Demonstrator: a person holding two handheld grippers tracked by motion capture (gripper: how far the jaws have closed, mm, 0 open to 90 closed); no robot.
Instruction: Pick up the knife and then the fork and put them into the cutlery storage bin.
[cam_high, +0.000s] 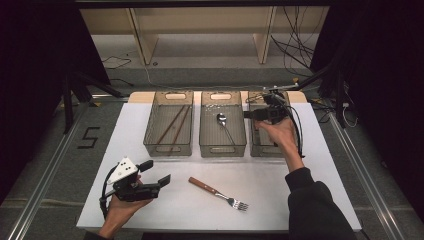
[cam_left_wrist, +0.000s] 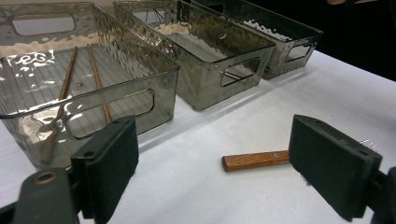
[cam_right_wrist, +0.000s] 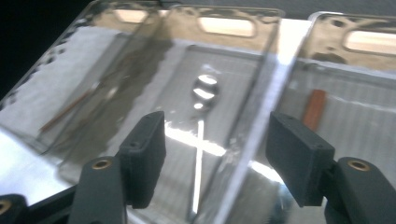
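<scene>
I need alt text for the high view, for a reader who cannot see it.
Three clear bins sit in a row on a white table: the left bin holds chopsticks, the middle bin a spoon. The right claw hovers open above the right bin; the left claw rests open near a wooden-handled fork.

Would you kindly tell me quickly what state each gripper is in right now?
Left gripper: open, holding nothing; the wooden-handled metal fork lies on the table beyond it.
Right gripper: open, empty, above the clear smoky plastic bins.
</scene>
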